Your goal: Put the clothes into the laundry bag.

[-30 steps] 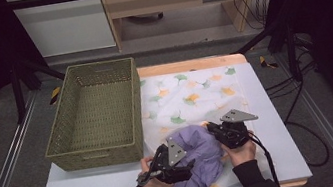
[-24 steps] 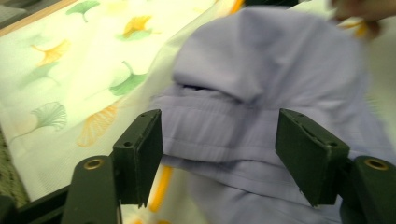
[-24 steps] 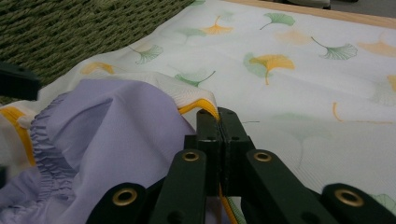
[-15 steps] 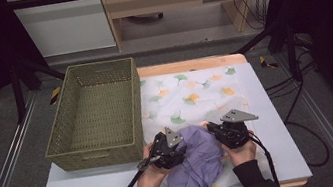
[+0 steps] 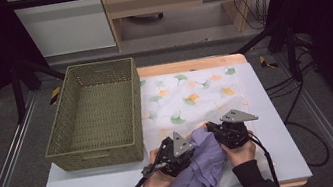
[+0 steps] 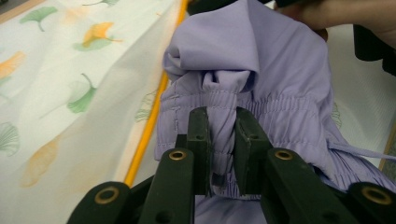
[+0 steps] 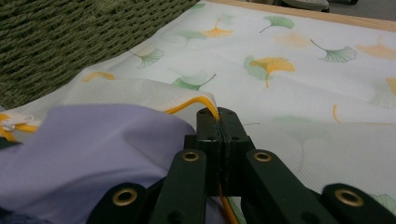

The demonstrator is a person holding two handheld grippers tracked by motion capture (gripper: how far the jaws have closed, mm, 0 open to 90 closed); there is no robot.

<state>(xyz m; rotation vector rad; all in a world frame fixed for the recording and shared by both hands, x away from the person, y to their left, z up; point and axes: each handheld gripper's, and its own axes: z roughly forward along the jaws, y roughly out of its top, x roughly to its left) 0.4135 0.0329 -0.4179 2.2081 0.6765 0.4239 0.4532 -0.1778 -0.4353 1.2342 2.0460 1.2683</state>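
Observation:
A crumpled purple garment (image 5: 202, 171) with an elastic waistband (image 6: 261, 100) lies at the table's front edge, partly on a white mesh bag (image 5: 190, 95) printed with ginkgo leaves. My left gripper (image 5: 190, 153) has just been closing its jaws, and they now pinch a gathered fold of the waistband (image 6: 223, 116). My right gripper (image 5: 212, 129) is shut on the bag's yellow-trimmed edge (image 7: 217, 114) and lifts it slightly over the purple cloth (image 7: 84, 144). A person's hands hold both grippers.
A green woven basket (image 5: 93, 148) stands on the table's left half, right beside the bag (image 7: 289, 60); its wall (image 7: 70, 37) is close to my right gripper. Cables trail from both grippers toward the front edge. A wooden shelf stands beyond the table.
My left gripper has moved from the front left onto the purple garment and its jaws have closed on the waistband. The right gripper has stayed put, still clamped on the bag's edge.

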